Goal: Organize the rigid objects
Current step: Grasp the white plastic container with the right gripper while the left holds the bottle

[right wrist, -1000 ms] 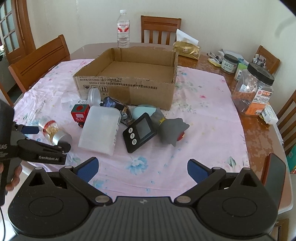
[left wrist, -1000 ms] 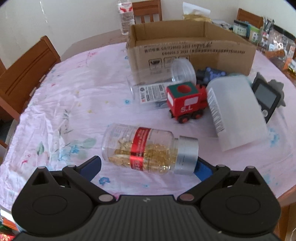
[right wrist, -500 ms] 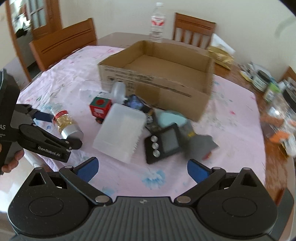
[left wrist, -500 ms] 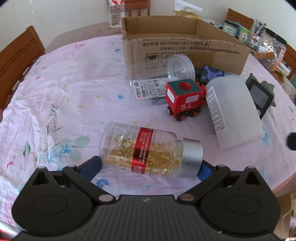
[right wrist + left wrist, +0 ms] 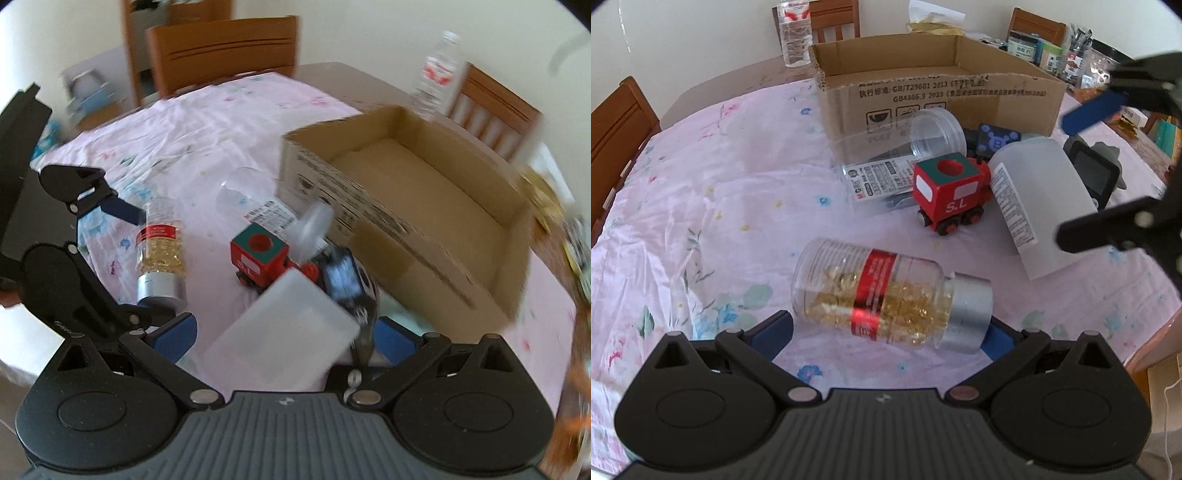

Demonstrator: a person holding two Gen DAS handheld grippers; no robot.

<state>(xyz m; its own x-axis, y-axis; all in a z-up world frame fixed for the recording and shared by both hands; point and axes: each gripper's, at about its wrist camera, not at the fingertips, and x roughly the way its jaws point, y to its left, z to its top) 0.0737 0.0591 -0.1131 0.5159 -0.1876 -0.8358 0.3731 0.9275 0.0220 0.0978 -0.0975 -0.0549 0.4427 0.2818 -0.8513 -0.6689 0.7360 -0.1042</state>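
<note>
A clear bottle of golden capsules (image 5: 886, 299) with a red label and silver cap lies on its side on the pink tablecloth. My left gripper (image 5: 886, 334) is open, one finger at the bottle's base and one at its cap. The same bottle (image 5: 159, 251) and left gripper (image 5: 136, 262) also show in the right wrist view. My right gripper (image 5: 284, 334) is open low over a white translucent container (image 5: 288, 325), and appears as the right gripper (image 5: 1067, 177) at the right edge of the left wrist view. A red toy train (image 5: 953, 195) stands beside the white container (image 5: 1034, 206).
An open cardboard box (image 5: 942, 88) stands behind the pile, its inside bare (image 5: 424, 206). A clear empty jar (image 5: 905, 162) and a black screen device (image 5: 1093, 177) lie near the train. A water bottle (image 5: 794, 33), wooden chairs and jars ring the table.
My right gripper has swung left and dropped over the white container, coming into the left wrist view. The left gripper has stayed open around the capsule bottle, which tilted slightly.
</note>
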